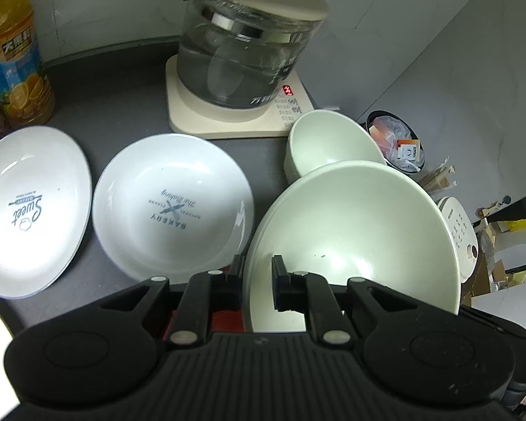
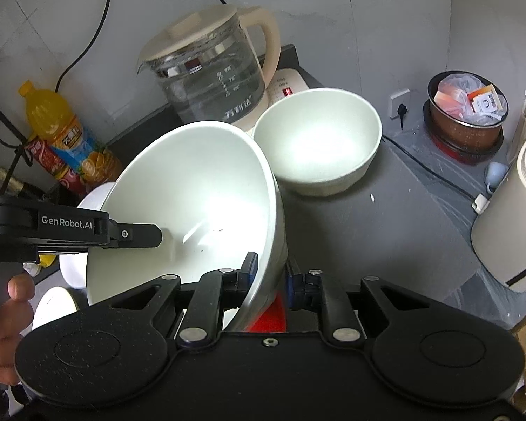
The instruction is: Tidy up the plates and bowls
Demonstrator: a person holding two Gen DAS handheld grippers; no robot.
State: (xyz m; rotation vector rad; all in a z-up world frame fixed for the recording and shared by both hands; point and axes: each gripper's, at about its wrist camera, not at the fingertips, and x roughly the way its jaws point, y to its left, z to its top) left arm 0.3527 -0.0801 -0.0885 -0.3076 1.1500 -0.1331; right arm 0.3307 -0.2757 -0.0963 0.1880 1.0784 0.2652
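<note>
Left wrist view: left gripper (image 1: pixel 257 266) nearly closed, jaws clamped on the rim of the large bowl (image 1: pixel 361 231). Large bowl tilted, just in front of the small bowl (image 1: pixel 328 144). Two plates (image 1: pixel 172 203) left of the large bowl, on the counter (image 1: pixel 122 105).

Right wrist view: right gripper (image 2: pixel 271 270) pinching the large bowl's (image 2: pixel 193 189) opposite rim, jaws narrow. Small bowl (image 2: pixel 319 140) just beyond it, beside the kettle (image 2: pixel 210 80).

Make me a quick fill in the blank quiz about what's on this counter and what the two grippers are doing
1. Both hand-held grippers clamp the rim of the same large ____ bowl.
2. The number of printed white plates lying flat on the counter is ____.
3. The glass kettle stands on a cream ____.
4. The smaller bowl beside the kettle is ____ inside.

Missing words: white; two; base; empty
</note>
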